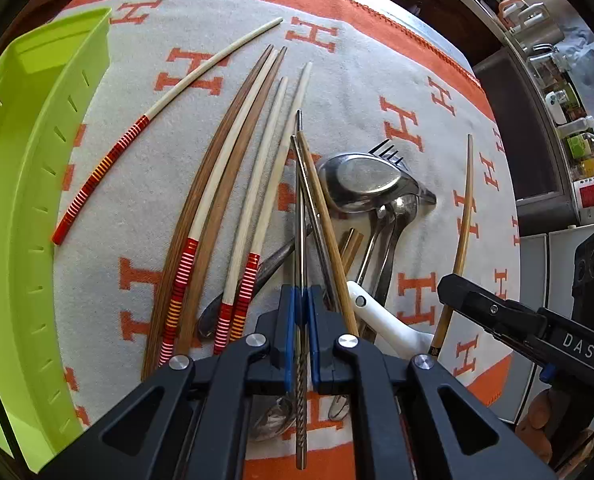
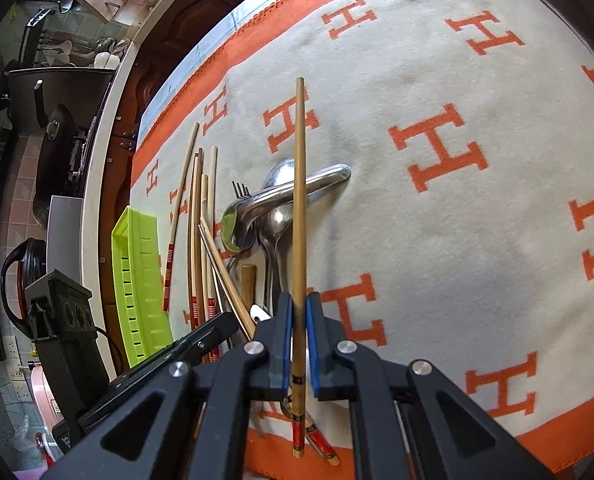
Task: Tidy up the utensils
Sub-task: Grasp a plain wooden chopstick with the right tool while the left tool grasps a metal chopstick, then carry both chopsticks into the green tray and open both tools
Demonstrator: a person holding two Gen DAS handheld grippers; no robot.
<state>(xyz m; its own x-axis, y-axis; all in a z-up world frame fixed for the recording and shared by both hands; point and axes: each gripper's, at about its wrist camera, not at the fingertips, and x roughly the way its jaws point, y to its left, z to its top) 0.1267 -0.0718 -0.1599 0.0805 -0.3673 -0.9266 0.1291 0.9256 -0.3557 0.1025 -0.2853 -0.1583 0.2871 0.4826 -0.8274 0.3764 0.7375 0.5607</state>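
Observation:
My left gripper (image 1: 301, 300) is shut on a steel chopstick (image 1: 299, 200) that runs straight up between its blue pads. It hangs over a pile of metal spoons (image 1: 361, 180), a fork (image 1: 389, 152), a white ceramic spoon (image 1: 385, 320) and several wooden and red-banded chopsticks (image 1: 233, 184). My right gripper (image 2: 299, 316) is shut on a bamboo chopstick (image 2: 299, 184), tilted above the spoons (image 2: 281, 204). That bamboo chopstick (image 1: 463, 220) and the right gripper (image 1: 469, 292) also show at the right of the left wrist view. A lime green slotted tray (image 1: 37, 160) lies at the left.
Everything rests on a cream blanket with orange H letters (image 1: 417, 120) and an orange border (image 2: 557, 428). One red-banded chopstick (image 1: 109, 160) lies alone beside the tray (image 2: 137, 280). A counter with jars (image 1: 557, 80) and pans (image 2: 57, 140) stands beyond the table edge.

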